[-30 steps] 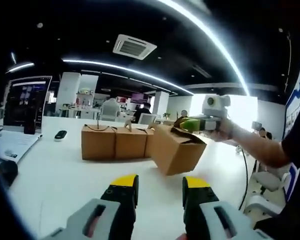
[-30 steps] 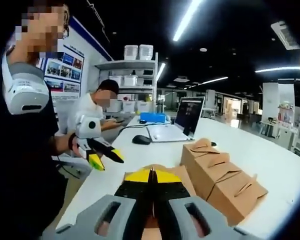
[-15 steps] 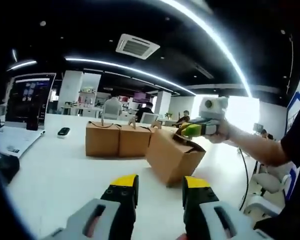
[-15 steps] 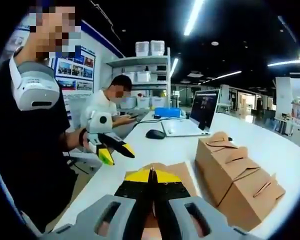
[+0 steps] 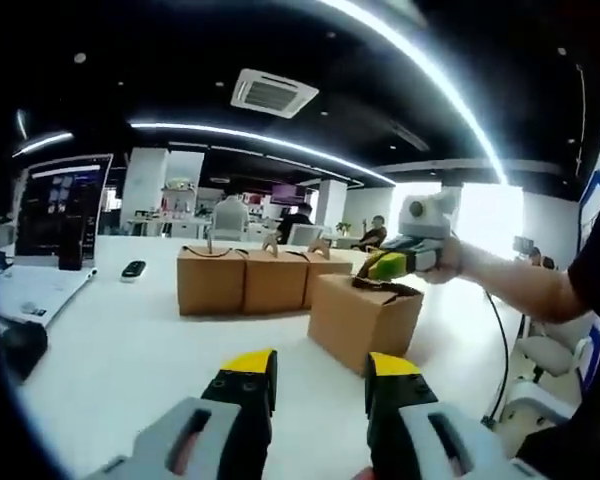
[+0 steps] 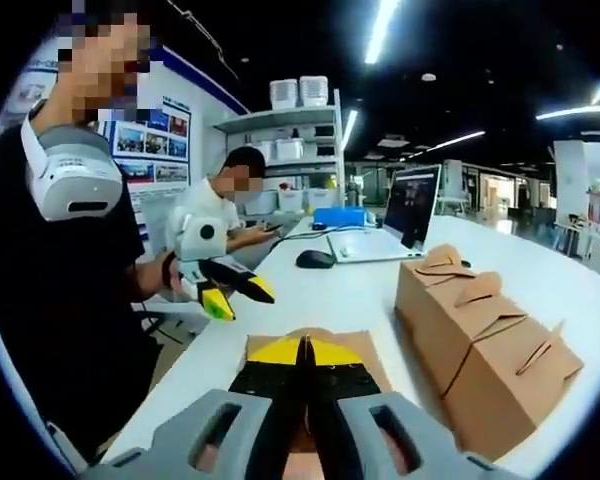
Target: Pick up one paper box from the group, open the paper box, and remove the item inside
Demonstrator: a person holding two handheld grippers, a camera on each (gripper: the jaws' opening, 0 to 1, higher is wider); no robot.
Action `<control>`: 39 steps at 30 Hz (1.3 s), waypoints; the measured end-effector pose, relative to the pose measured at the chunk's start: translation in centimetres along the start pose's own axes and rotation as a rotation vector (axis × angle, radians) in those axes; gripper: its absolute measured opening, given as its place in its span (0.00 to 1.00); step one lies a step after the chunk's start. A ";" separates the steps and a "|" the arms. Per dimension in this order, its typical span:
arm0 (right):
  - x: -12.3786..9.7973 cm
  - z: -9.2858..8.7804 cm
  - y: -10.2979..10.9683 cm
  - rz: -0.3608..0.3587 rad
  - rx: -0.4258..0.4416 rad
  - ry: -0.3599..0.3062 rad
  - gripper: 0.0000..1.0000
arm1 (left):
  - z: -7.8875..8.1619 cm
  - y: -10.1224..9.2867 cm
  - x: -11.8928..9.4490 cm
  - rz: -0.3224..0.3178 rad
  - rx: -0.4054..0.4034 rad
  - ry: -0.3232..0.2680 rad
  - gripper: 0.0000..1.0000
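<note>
We see a white counter [image 5: 130, 350] in an office; our left tongs [image 5: 320, 372] gape, our right tongs [image 6: 302, 352] pinch the box [image 5: 363, 320] flap; a laptop [image 6: 400, 215] sits at one o'clock.

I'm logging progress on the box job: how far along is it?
Done: one paper box sits apart from the group of three. In hand: the right gripper is shut on its top flap; the left gripper waits open. Left: opening the box and removing the item.
</note>
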State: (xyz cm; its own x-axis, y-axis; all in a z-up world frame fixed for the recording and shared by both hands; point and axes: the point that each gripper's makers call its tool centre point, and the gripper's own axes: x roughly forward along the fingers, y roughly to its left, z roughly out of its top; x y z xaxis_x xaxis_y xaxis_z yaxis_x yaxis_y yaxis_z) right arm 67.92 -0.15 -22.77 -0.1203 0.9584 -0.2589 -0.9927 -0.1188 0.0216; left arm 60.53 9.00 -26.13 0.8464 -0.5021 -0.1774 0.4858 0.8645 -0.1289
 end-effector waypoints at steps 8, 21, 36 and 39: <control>0.1 -0.6 0.0 -0.007 -0.025 0.036 0.03 | 0.0 -0.6 0.4 -0.028 -0.019 -0.001 0.37; -0.3 0.3 0.1 -0.062 -0.020 -0.029 0.12 | 0.3 -0.5 0.1 -0.033 -0.025 -0.005 0.37; -5.3 3.5 -2.2 -0.364 0.114 -0.292 0.34 | 0.9 -0.6 -0.1 -0.032 -0.010 -0.016 0.37; -6.2 3.5 -2.0 -0.456 0.116 -0.333 0.33 | 0.9 -0.5 -0.1 -0.029 -0.005 -0.017 0.37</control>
State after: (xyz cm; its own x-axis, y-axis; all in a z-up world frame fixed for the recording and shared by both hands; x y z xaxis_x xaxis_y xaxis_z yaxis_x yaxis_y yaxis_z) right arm 70.66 -4.94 -17.84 0.3420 0.9383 0.0506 -0.9373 0.3368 0.0897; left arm 60.39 8.65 -25.15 0.8357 -0.5263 -0.1571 0.5090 0.8496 -0.1386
